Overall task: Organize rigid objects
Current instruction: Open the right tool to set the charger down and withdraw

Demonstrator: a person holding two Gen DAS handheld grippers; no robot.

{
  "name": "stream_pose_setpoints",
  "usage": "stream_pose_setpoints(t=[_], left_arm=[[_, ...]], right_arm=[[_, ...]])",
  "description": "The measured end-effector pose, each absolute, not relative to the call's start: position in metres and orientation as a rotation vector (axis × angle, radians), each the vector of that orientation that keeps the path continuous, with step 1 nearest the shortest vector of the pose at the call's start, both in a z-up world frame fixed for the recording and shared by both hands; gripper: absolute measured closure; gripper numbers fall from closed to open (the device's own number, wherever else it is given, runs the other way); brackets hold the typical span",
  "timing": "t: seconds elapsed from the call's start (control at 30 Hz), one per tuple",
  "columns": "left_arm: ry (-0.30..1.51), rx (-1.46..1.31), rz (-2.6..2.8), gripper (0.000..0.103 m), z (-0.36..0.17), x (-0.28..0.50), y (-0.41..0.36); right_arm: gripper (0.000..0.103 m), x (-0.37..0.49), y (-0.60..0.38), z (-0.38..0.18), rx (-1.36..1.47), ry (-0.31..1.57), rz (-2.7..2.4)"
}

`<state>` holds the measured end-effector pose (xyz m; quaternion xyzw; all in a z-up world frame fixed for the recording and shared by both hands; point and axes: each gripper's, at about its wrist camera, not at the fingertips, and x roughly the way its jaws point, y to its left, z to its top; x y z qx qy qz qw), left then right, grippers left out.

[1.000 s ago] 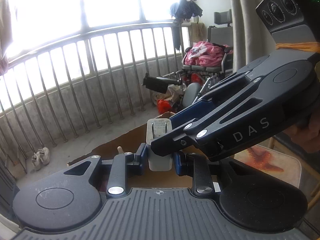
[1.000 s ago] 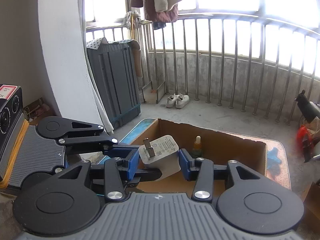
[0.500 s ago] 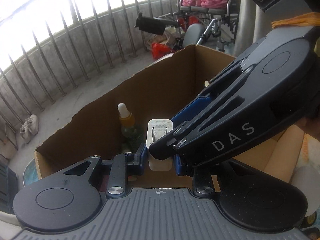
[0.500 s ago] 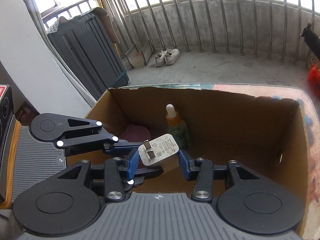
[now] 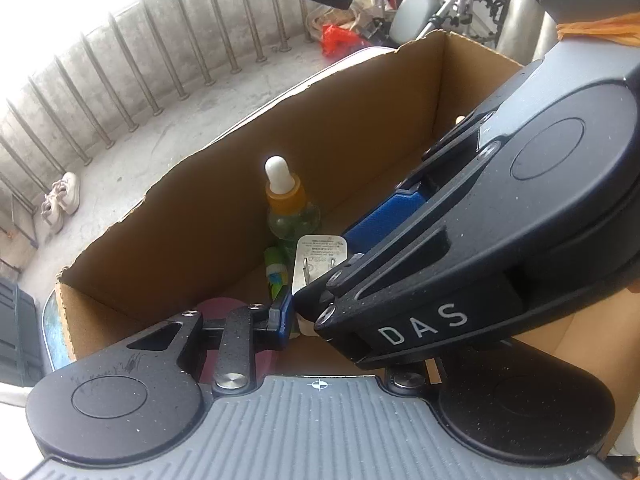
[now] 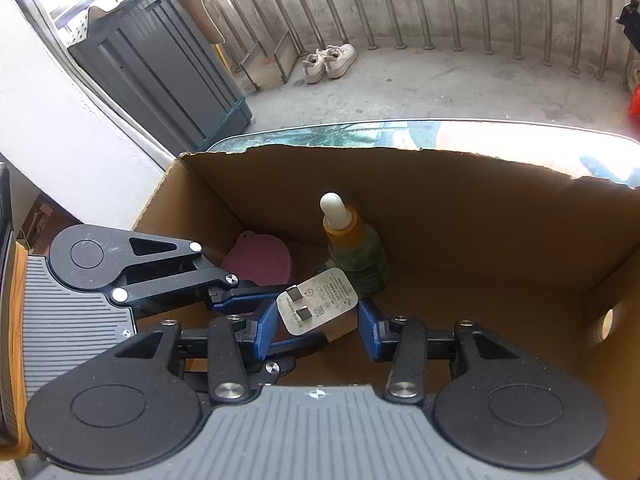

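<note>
A white charger [image 6: 317, 303] is held over the open box [image 6: 480, 216], at lower centre of the right wrist view. It is clamped narrowly by the left gripper [image 6: 280, 320], entering from the left. The right gripper [image 6: 316, 330] is set around it, jaws moderately apart; contact cannot be told. A dropper bottle [image 6: 352, 248] stands behind, a pink lid [image 6: 260, 258] to its left.

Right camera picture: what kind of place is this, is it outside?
It looks like a home balcony, half outdoors. A curved metal railing runs around a bare concrete floor, a pair of white sneakers sits by the rail, and a grey storage cabinet stands against the wall.
</note>
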<state>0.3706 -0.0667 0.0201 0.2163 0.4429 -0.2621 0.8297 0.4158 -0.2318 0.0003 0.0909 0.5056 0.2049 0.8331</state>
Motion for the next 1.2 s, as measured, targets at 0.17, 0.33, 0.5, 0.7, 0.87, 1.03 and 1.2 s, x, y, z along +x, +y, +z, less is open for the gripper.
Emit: stream_pose_setpoints(t=[0.17,0.33,0.5,0.7,0.87,1.03,1.2], left_arm=[[0.972,0.451,-0.544,0.075,0.023,0.376,-0.066],[0.959,0.46,-0.551,0.068,0.026,0.369,-0.069],[0.968,0.482,-0.538,0.068,0.03,0.36,-0.067],[0.905,0.486,-0.491,0.044,0.055,0.336,-0.062],[0.821,0.425,-0.475,0.042,0.093,0.297,-0.042],[0.702,0.357,-0.485,0.042,0.124,0.241,-0.023],[0.582,0.281,-0.53,0.04,0.139,0.192,-0.013]], right_arm=[[0.055,0.421,-0.231,-0.006,0.221,1.075,0.426],[0.056,0.419,-0.231,-0.002,0.205,1.05,0.418],[0.055,0.417,-0.226,0.0,0.182,1.046,0.424],[0.055,0.408,-0.224,0.009,0.2,1.038,0.425],[0.051,0.391,-0.227,0.029,0.165,0.991,0.408],[0.051,0.344,-0.229,0.06,0.155,0.873,0.441],[0.051,0.272,-0.226,0.089,0.082,0.746,0.462]])
